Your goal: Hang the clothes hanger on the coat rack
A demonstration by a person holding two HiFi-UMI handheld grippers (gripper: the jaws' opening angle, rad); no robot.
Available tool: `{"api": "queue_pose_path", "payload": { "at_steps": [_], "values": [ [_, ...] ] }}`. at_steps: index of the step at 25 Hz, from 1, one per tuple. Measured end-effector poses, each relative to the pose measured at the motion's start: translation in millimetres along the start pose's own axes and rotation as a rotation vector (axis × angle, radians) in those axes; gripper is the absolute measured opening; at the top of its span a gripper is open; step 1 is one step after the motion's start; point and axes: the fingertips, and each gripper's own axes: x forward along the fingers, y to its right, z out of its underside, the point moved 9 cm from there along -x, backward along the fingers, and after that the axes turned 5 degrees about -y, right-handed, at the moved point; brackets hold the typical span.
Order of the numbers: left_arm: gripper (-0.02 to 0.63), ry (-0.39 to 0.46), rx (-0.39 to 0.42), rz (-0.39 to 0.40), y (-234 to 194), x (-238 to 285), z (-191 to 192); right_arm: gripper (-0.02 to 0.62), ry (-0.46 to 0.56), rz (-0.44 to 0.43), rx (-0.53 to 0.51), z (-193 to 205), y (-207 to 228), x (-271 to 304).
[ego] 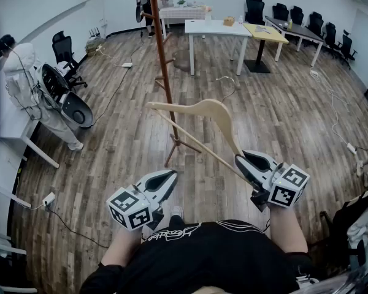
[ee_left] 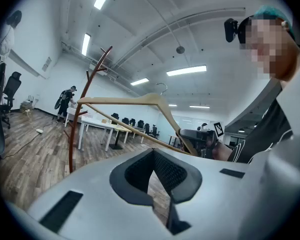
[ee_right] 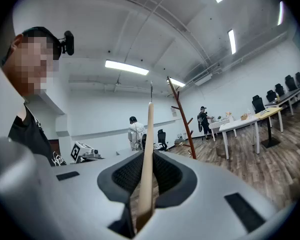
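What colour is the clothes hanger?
The hanger is pale natural wood, clearest in the head view.

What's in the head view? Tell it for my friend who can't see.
A person's right hand-held gripper clamps one end of a wooden clothes hanger near a tall brown coat rack. The left hand-held gripper holds nothing.

white worktop [ego: 218, 28] mid-room, yellow-top table [ego: 265, 32] right beside it, black chairs [ego: 255, 6] behind, power strip [ego: 127, 65] off left

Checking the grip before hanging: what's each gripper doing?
Left gripper: shut, empty.
Right gripper: shut on the pale wooden clothes hanger.
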Motion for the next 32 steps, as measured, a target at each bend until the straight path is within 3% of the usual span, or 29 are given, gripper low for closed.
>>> {"api": "queue_pose_path", "payload": {
  "at_steps": [18,26,32],
  "values": [
    [0.006,-0.002,-0.009,-0.019,-15.7,-9.5,-1.0,0.080,-0.001,0.011,0.037,-1.5,5.1,21.5],
    [0.006,-0.011,-0.045,-0.035,-62.2,-4.9,-2.7,0.080,-0.031,0.015,0.033,-2.7,26.2,63.7],
    [0.006,-0.032,-0.064,-0.045,-123.5,0.2,-18.2,0.080,-0.047,0.013,0.032,-13.3,52.3,125.1]
  ]
}}
